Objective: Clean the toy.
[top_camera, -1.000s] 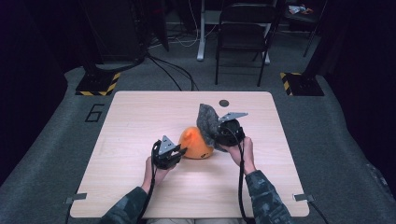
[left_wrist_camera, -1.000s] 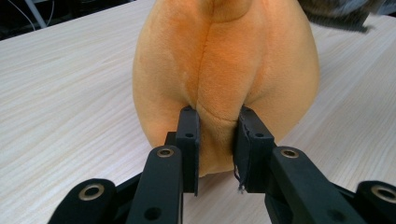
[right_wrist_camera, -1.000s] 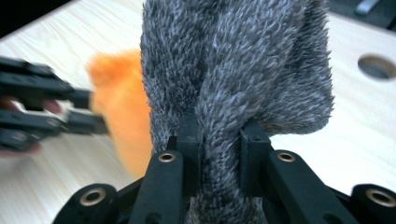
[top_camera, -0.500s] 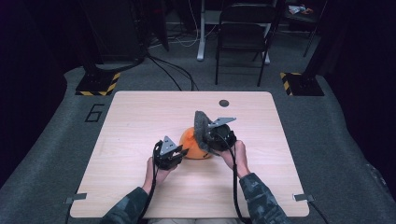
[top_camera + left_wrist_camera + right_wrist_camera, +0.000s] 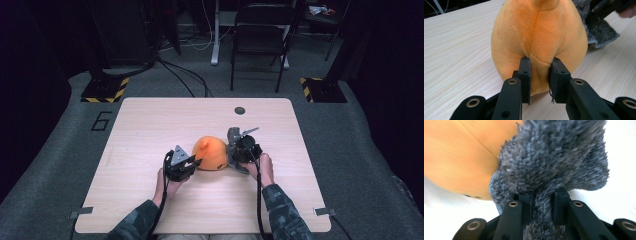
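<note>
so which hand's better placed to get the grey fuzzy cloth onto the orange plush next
Right, probably. The right gripper is shut on the grey fuzzy cloth, right beside the orange plush. The left gripper is pinching the plush's seam, steadying it on the table.

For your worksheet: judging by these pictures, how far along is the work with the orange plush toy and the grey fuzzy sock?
Done: both things are gripped. The left gripper pinches a fold of the orange plush toy; the right gripper is shut on the grey fuzzy sock.

In hand: the sock sits right beside the toy, low over the table.

Left: the sock does not yet cover the toy; pulling it on probably follows.
</note>
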Demonstrator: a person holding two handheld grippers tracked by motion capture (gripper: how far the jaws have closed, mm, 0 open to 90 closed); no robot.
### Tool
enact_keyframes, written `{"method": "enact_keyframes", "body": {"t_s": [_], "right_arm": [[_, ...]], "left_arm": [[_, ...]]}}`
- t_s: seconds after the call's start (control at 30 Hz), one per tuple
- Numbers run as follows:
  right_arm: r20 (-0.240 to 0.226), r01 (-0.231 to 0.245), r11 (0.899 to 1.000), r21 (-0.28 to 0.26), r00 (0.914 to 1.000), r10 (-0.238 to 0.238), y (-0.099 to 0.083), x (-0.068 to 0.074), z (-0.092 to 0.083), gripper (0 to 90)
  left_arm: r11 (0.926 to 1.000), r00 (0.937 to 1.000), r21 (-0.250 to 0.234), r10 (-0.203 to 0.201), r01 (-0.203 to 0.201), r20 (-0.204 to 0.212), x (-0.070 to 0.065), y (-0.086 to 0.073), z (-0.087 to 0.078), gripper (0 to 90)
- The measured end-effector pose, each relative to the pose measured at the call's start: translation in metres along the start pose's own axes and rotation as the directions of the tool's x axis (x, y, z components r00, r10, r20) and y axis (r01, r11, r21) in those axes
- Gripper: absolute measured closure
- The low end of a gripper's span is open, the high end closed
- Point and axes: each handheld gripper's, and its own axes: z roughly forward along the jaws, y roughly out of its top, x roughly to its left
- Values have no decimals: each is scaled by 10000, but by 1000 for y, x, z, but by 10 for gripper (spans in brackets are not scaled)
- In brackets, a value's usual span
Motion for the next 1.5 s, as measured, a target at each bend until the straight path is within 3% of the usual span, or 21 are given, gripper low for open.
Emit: {"method": "enact_keyframes", "body": {"t_s": [0.1, 0.2, 0.27, 0.37, 0.43, 0.5, 0.57, 0.63, 0.7, 0.83, 0.9, 1.1, 1.27, 1.4, 1.5], "right_arm": [[123, -97, 9988, 487, 9999, 91, -5, -5, 7, 740], [204, -112, 9982, 590, 9997, 100, -6, -7, 9, 740], [517, 30, 9987, 505, 9986, -56, -4, -6, 4, 742], [728, 168, 9998, -128, 9972, -158, 3, -7, -18, 744], [586, 105, 9948, -1017, 9983, -46, 9, -5, -38, 745], [221, 186, 9874, -1572, 9996, -153, 15, 1, -55, 745], [-26, 398, 9844, -1716, 9992, -409, 20, 11, -60, 745], [-167, 724, 9867, -1456, 9970, -757, 21, 21, -50, 744], [222, 1085, 9878, -1115, 9940, -1067, 18, 26, -34, 745], [26, 666, 9924, -1035, 9978, -667, 12, 18, -20, 745], [14, 594, 9933, -987, 9982, -596, 11, 16, -19, 746], [164, 751, 9925, -967, 9971, -739, 12, 19, -21, 745], [94, 498, 9868, -1539, 9988, -490, 18, 18, -38, 746], [-7, 870, 9684, -2338, 9960, -896, 25, 26, -56, 746], [-109, 1266, 9525, -2770, 9908, -1348, 29, 44, -64, 746]], "left_arm": [[10000, 10000, 24, 2, -3, 75, 0, 0, -1, 734], [9999, 9999, -38, -104, 105, 109, 1, 0, -2, 734], [9997, 9996, -71, -212, 213, 162, 1, 1, -2, 733], [9991, 9991, -176, -389, 392, 174, 2, 2, -2, 734], [9977, 9970, -78, -677, 680, 373, 3, 4, -3, 734], [9953, 9942, -5, -967, 968, 473, 2, 7, -5, 734], [9921, 9904, -110, -1239, 1248, 618, -1, 10, -7, 734], [9941, 9921, -76, -1074, 1081, 651, -2, 11, -8, 732], [9957, 9946, -32, -918, 921, 491, -3, 9, -6, 707], [9993, 9998, 304, 199, -198, -44, -5, 9, -8, 505], [9975, 9991, 587, 409, -402, -118, -6, 7, -5, 454], [9985, 9985, 224, 508, -504, -192, -6, 1, -1, 690], [9976, 9975, 27, 687, -687, -137, -6, 2, -3, 742], [9957, 9956, -67, 924, -925, -118, -9, 3, -3, 748], [9939, 9940, -129, 1092, -1093, -100, -14, 4, -3, 750]]}}
